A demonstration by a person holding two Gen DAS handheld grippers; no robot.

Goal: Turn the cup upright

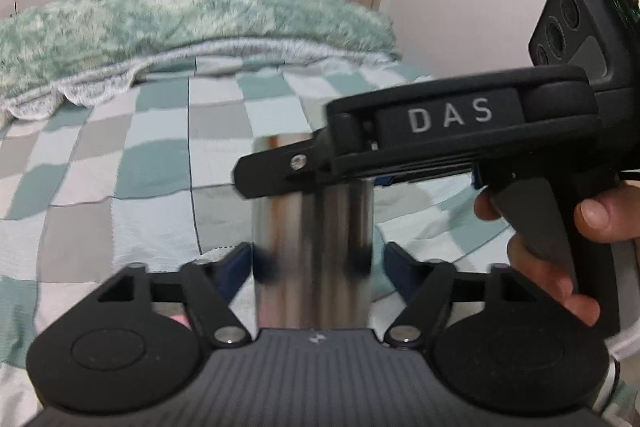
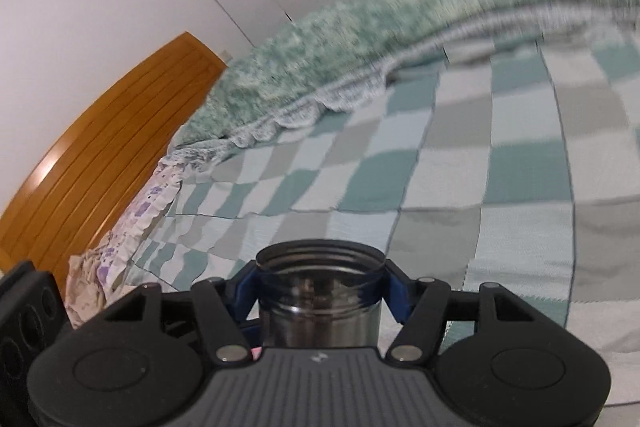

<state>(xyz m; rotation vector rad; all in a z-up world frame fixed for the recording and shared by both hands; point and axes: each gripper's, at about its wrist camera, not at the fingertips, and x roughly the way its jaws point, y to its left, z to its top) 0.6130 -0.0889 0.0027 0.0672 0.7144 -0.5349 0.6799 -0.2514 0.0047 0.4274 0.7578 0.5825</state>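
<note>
Item: steel cup (image 1: 312, 247), held over checked bedspread (image 1: 120, 147).

My left gripper (image 1: 312, 263): fingers spread either side of the cup body at 12 o'clock, whether touching I cannot tell. My right gripper (image 2: 320, 279): clenched on the cup's threaded mouth, 12 o'clock, and nearer. Long axis reads upright in the left view. Legible: "DAS" on the right gripper.

Checkered bedspread (image 1: 160, 155) under a fluffy green blanket (image 1: 180, 19)
</note>
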